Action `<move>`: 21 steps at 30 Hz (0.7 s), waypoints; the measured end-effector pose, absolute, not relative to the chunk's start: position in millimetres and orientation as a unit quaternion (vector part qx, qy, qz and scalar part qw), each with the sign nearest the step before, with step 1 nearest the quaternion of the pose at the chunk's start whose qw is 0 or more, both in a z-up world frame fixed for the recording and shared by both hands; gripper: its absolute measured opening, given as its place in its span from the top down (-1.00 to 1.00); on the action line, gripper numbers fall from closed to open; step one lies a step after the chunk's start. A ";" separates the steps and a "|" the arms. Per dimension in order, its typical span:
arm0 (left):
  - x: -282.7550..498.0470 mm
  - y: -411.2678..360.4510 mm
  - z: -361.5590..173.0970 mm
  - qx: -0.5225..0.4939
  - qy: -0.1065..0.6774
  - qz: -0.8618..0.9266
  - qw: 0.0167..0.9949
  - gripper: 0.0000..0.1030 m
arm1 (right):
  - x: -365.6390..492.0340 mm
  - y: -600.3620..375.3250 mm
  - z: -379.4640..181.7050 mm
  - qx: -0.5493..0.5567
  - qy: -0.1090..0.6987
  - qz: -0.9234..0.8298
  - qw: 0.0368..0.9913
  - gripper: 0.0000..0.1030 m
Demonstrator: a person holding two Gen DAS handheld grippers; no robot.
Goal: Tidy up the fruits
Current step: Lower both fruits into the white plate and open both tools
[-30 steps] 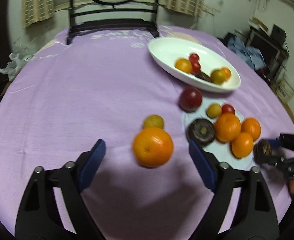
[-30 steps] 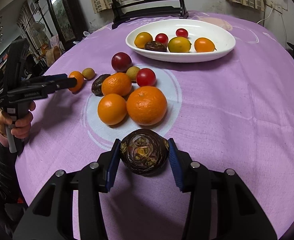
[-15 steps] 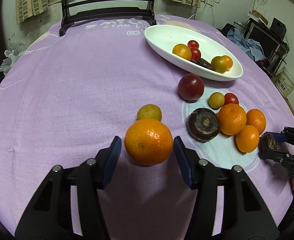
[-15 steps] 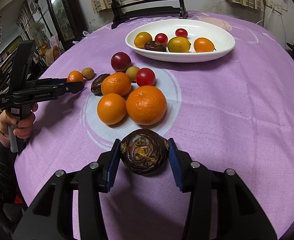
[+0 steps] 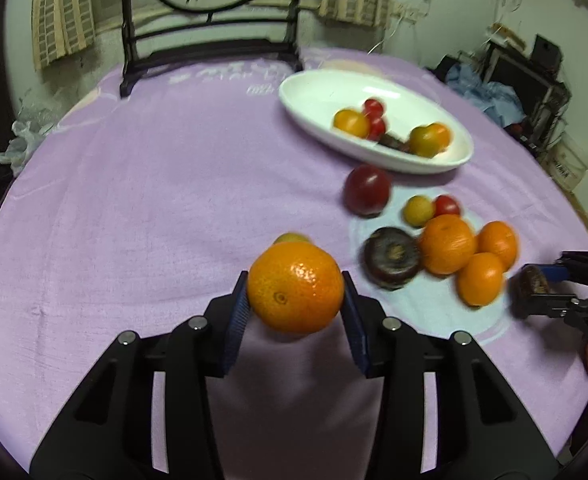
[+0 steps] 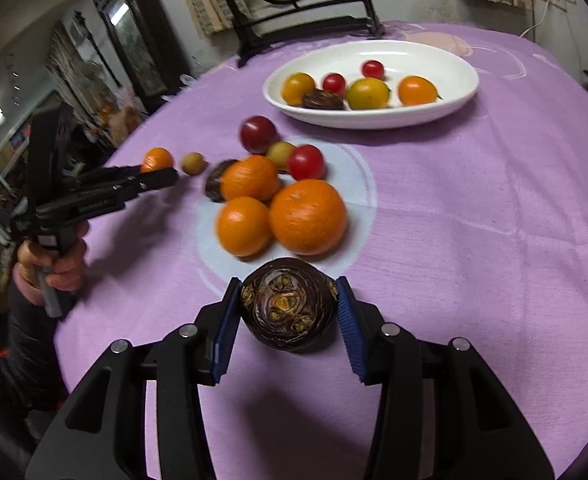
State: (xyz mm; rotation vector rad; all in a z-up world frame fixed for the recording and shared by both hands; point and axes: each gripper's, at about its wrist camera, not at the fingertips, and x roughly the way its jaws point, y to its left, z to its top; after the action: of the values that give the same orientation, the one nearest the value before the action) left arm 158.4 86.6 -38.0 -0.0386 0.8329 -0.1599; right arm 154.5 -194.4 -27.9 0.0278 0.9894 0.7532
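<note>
Item: white lettering printed on my purple tablecloth (image 5: 134, 168), far side near the chair (image 5: 210, 40), too blurred to read. Item: small white marking along my left gripper (image 6: 156, 178) arm, likewise unreadable.

Four oranges (image 6: 307, 216), one white dish (image 6: 449, 110).

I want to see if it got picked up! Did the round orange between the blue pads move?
Yes. The round orange now hides most of the small yellow-green fruit behind it, with the left gripper closing on it.
</note>
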 end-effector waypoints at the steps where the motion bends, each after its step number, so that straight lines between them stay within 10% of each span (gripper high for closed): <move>1: 155.4 85.9 -35.4 -0.020 0.398 -0.083 0.914 0.14 | 152.2 -194.6 -24.6 0.019 0.457 0.363 0.812 0.09; 21: 313.3 25.2 9.2 -0.051 0.369 -0.048 0.927 0.14 | 330.3 -179.6 12.8 0.078 0.361 0.208 0.906 0.09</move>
State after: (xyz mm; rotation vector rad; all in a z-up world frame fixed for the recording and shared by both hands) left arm 313.3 25.2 9.2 -0.1039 0.7561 -0.0981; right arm 330.3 -179.6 12.8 0.1605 0.7447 0.4291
